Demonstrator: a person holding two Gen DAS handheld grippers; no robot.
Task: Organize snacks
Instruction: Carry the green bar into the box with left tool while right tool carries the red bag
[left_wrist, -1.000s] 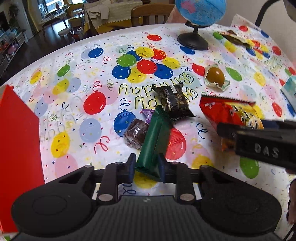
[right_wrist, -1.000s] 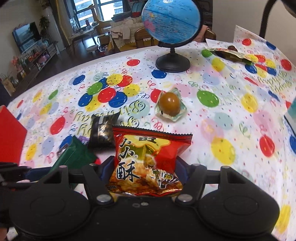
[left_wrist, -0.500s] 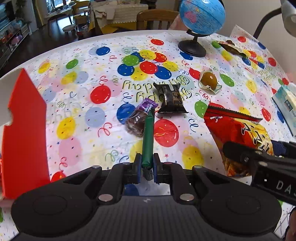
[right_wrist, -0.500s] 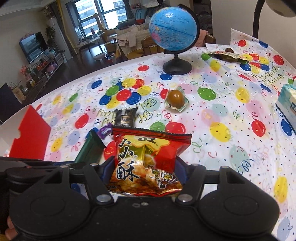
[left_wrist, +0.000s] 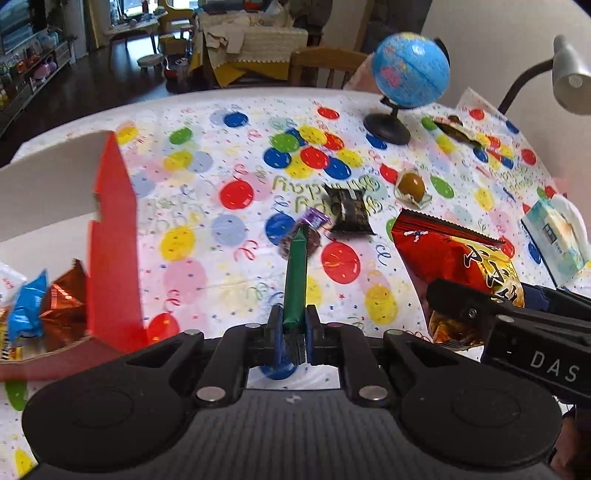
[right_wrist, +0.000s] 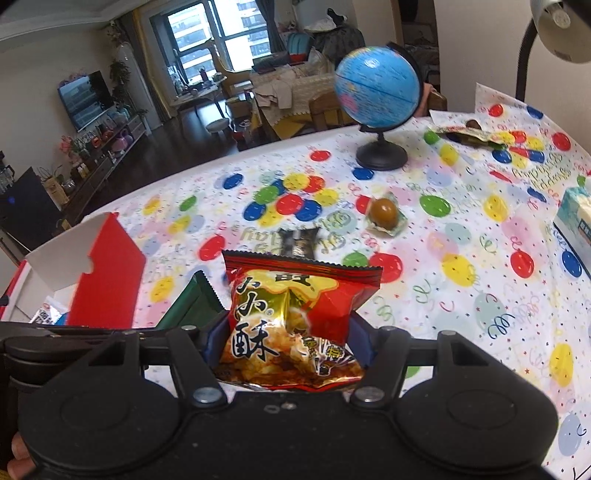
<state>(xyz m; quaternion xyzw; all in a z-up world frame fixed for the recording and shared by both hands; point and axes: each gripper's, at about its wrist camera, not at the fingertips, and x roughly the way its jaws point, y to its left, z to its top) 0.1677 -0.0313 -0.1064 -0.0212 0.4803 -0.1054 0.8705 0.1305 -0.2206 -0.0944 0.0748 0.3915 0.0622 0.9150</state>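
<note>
Both your loads have come up off the tablecloth since a second ago. Your left gripper has pinched tight on the green bar; your right gripper clamps the red crisp bag. The red box now sits close left, so dropping them in looks next.

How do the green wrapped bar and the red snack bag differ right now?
The green bar is slim and plain, pinched edge-on in the left gripper; the red snack bag is wide, puffy and printed, spreading the right gripper wider. Both are gripped and off the tablecloth.
</note>
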